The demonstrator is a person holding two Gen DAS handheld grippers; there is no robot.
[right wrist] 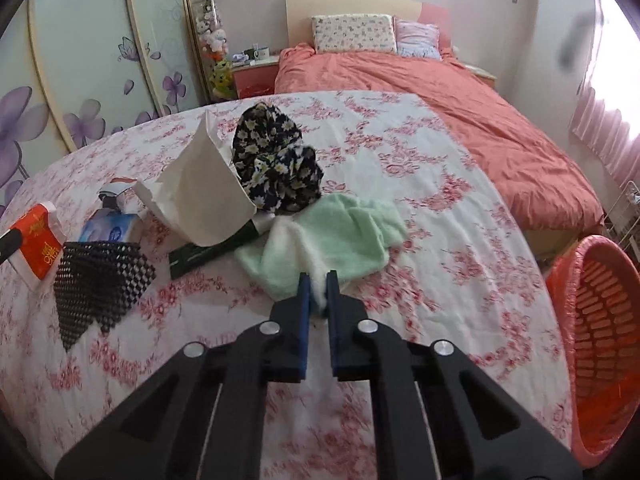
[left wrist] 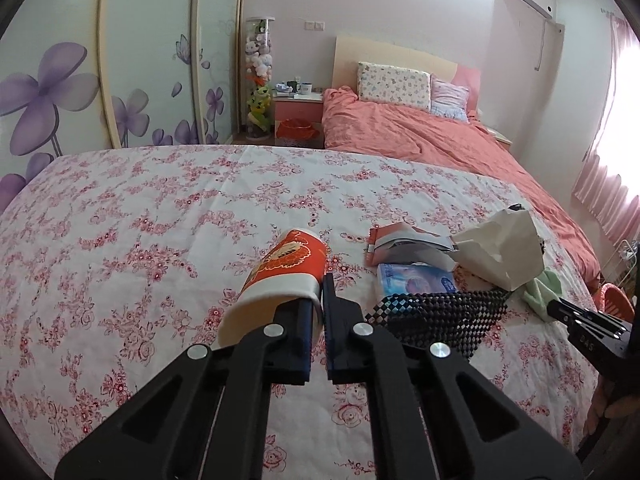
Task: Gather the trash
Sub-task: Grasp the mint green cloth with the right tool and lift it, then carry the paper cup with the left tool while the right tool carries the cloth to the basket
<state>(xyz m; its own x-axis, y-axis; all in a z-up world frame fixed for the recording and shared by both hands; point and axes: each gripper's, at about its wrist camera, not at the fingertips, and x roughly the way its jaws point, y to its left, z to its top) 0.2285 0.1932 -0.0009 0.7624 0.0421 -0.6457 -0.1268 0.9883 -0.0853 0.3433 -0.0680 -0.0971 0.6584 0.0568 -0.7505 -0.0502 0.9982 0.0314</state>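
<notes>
My left gripper (left wrist: 319,292) is shut on the rim of a red and white paper cup (left wrist: 288,268). The cup lies tilted on its side, one finger inside its mouth and one outside. In the right wrist view the same cup (right wrist: 36,240) shows at the far left. My right gripper (right wrist: 318,280) is shut on the near edge of a pale green and white towel (right wrist: 332,236) that lies crumpled on the flowered sheet (right wrist: 460,240). A blue tissue pack (left wrist: 416,278), a torn red and white wrapper (left wrist: 400,244) and a crumpled white paper bag (right wrist: 208,200) lie between the two grippers.
A black mesh mat (right wrist: 96,280) and a flat black packet (right wrist: 212,252) lie by the paper bag. A dark flowered cloth (right wrist: 276,160) sits behind it. An orange plastic basket (right wrist: 600,340) stands off the right edge. A bed with a coral duvet (right wrist: 500,120) is beyond.
</notes>
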